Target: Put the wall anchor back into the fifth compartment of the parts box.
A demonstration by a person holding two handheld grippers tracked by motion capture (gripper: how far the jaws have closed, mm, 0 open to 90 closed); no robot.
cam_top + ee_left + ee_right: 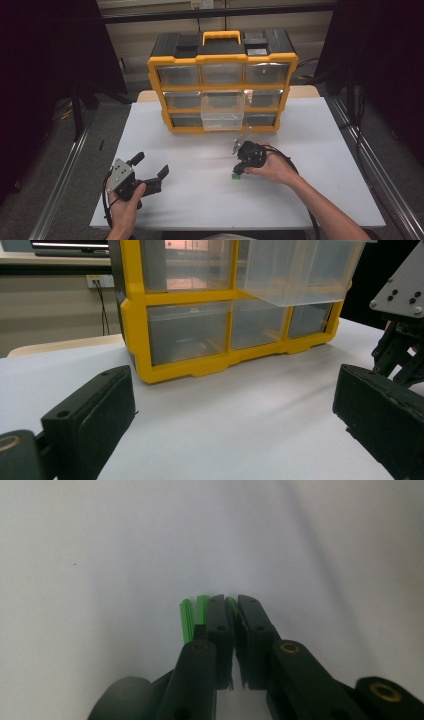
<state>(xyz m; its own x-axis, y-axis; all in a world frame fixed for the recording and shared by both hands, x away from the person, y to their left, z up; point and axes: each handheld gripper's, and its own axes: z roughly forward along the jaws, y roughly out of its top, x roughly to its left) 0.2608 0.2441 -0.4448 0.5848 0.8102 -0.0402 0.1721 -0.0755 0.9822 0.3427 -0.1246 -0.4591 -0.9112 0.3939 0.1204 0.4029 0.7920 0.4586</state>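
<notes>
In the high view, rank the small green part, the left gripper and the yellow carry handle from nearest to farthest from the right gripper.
1. Small green part: on the white table between the jaws of the right gripper, which are shut on it.
2. Left gripper: to its left, jaws open over the table.
3. Yellow carry handle: on top of the drawer cabinet at the table's far edge.
</notes>
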